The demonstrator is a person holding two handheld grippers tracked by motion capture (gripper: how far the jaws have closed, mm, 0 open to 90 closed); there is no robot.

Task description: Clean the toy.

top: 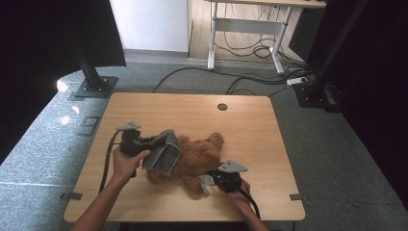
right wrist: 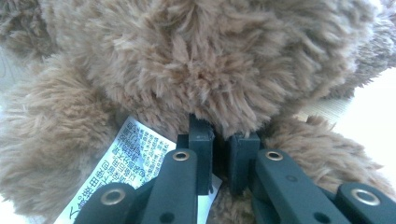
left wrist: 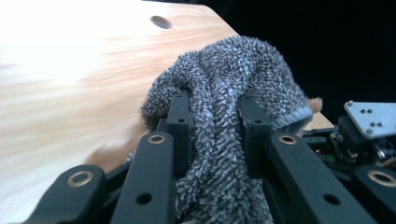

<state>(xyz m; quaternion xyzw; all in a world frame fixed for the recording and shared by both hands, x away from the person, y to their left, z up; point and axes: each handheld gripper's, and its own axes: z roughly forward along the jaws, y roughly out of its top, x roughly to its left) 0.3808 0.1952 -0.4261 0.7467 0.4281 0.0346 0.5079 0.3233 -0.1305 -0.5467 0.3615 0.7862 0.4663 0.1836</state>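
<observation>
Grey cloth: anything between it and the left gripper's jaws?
No. The left gripper is clamped straight onto the grey cloth, which is bunched between its jaws; nothing else sits between them. The cloth hangs against the teddy bear.

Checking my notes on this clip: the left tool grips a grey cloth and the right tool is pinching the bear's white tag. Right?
Not quite. The left tool does grip the grey cloth, but the right tool is shut on the bear, pinching its brown fur. The white tag lies beside the jaws, not between them, as the right gripper view shows.
</observation>
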